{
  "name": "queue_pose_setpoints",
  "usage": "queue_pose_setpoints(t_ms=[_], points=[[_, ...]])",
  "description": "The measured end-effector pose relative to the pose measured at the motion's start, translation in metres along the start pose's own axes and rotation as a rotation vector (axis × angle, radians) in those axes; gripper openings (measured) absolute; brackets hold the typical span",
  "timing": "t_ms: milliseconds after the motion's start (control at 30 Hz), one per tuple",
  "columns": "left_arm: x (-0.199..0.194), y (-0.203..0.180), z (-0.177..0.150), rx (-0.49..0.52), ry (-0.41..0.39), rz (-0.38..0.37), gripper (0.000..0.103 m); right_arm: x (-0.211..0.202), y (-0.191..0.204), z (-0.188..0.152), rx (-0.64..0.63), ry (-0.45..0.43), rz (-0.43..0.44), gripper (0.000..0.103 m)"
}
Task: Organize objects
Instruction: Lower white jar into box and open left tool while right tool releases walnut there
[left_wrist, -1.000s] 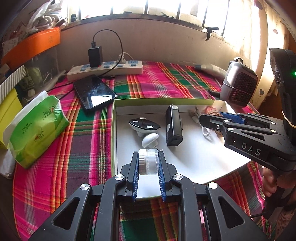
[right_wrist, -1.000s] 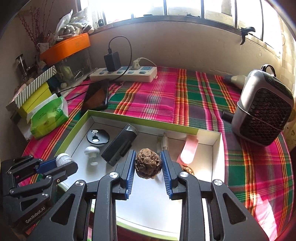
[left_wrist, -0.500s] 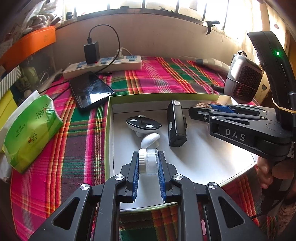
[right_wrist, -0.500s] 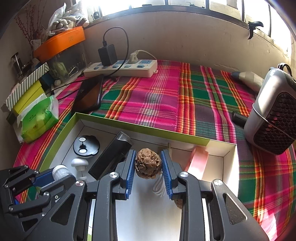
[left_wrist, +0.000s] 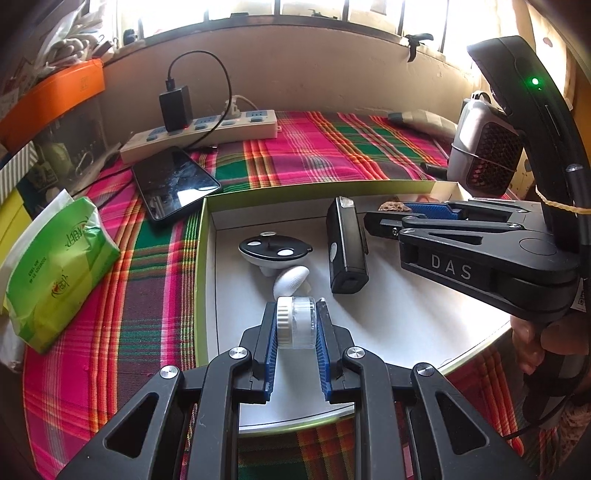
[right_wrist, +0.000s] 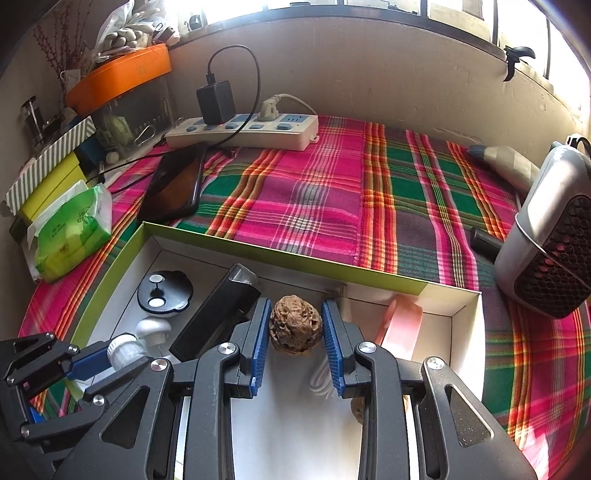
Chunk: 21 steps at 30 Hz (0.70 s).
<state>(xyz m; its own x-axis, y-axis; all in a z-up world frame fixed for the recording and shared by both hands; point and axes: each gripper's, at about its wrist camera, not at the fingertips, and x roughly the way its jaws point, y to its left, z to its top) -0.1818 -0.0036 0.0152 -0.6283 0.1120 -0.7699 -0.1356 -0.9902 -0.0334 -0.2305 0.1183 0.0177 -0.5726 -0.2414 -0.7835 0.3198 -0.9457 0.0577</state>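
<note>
My left gripper is shut on a small clear jar with a white lid, held above the near part of the green-rimmed white box. My right gripper is shut on a brown walnut, held above the box's far side. In the box lie a black rectangular device, a black-and-white round gadget, a white mushroom-shaped piece, a pink piece and a white cable. The left gripper with its jar shows at the lower left of the right wrist view.
A plaid cloth covers the table. On it are a power strip with a charger, a dark phone, a green tissue pack, a grey mini heater and stacked boxes at the left.
Both grippers have moved forward over the box and kept their objects. The right gripper now reaches closer to the box's far wall.
</note>
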Motion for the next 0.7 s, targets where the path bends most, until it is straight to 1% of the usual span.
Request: queue_pose_setpoints(t_ms=[233,700], points=[[0.0015,-0.0029,-0.0014,0.016,0.002,0.024,0.017,0.0014,0.0027,-0.0002,-0.012,0.002,-0.012,0.029],[0.0024,-0.0035,-0.0019,0.014,0.003,0.025,0.017,0.0013,0.0045,-0.0007,-0.011,0.003,-0.021,0.030]])
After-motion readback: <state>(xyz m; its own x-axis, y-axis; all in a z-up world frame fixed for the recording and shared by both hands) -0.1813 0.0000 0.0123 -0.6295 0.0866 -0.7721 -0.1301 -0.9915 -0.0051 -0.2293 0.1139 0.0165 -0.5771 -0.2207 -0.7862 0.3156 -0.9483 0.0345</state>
